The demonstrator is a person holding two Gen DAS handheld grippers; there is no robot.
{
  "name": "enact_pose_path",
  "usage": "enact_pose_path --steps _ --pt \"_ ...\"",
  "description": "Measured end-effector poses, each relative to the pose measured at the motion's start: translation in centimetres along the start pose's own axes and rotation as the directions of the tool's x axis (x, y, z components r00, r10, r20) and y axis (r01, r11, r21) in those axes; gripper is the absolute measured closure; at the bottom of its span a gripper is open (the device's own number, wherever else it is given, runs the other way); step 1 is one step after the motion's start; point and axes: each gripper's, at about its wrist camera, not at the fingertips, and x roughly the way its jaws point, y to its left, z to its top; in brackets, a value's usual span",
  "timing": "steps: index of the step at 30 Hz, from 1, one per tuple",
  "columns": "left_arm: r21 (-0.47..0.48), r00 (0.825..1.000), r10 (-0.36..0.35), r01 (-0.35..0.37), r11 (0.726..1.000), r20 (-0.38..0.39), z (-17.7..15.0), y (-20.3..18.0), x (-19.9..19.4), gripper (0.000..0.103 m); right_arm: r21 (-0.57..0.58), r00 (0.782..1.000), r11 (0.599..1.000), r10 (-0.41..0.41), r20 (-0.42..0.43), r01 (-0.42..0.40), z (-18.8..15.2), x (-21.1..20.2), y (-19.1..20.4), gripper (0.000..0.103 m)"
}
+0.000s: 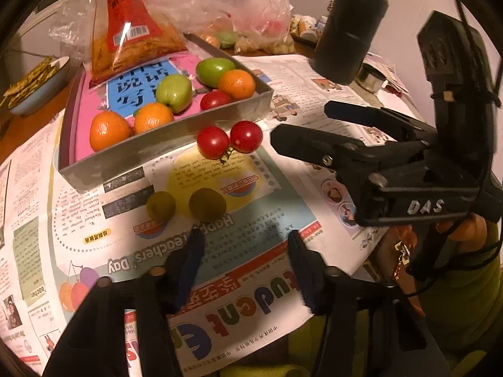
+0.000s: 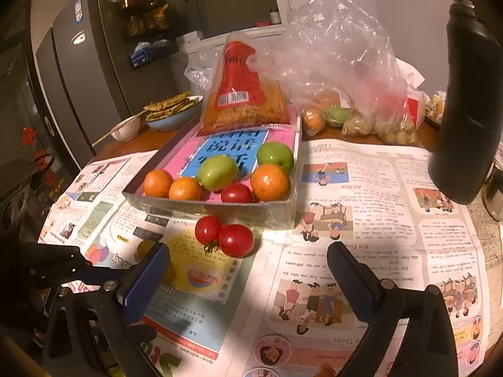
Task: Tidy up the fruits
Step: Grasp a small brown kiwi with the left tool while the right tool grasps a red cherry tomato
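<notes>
On the right gripper [image 1: 301,122] white hand-painted letters read "DAS". The newspaper [image 1: 251,282] under the fruits shows, upside down, "Happy Teachers' Day" and big coloured letters "tudent" (the first letter is covered). The card in the tray [image 1: 163,149] has large Chinese characters. The snack bag [image 1: 132,31] carries a barcode, unreadable.
</notes>
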Motion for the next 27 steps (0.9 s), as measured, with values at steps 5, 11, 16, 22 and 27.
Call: enact_pose_path --steps 5,11,16,22,27 --pt "-0.050 1.000 -0.001 0.001 0.999 -0.010 0.2 1.0 0.9 0.055 -0.021 1.000 1.000 0.001 -0.031 -0.001 -0.4 1.0 0.3 0.008" --pt "-0.055 1.000 0.009 -0.009 0.998 -0.011 0.6 1.2 1.3 0.055 -0.042 0.998 0.999 -0.010 -0.064 0.008 -0.6 2.6 0.4 0.024" --pt "-0.050 1.000 0.010 -0.011 0.999 -0.015 1.0 1.3 1.7 0.055 -0.036 0.996 0.999 -0.009 -0.083 0.006 -0.3 3.9 -0.1 0.039" --pt "-0.050 1.000 0.011 -0.012 0.999 -0.016 1.5 1.4 2.1 0.055 -0.030 0.995 0.999 0.032 -0.093 -0.035 0.0 4.9 -0.3 0.051" --pt "-0.049 1.000 0.026 -0.027 0.998 -0.009 1.9 1.3 2.3 0.055 -0.056 0.994 0.998 0.020 -0.105 -0.026 0.1 5.6 0.4 0.057"
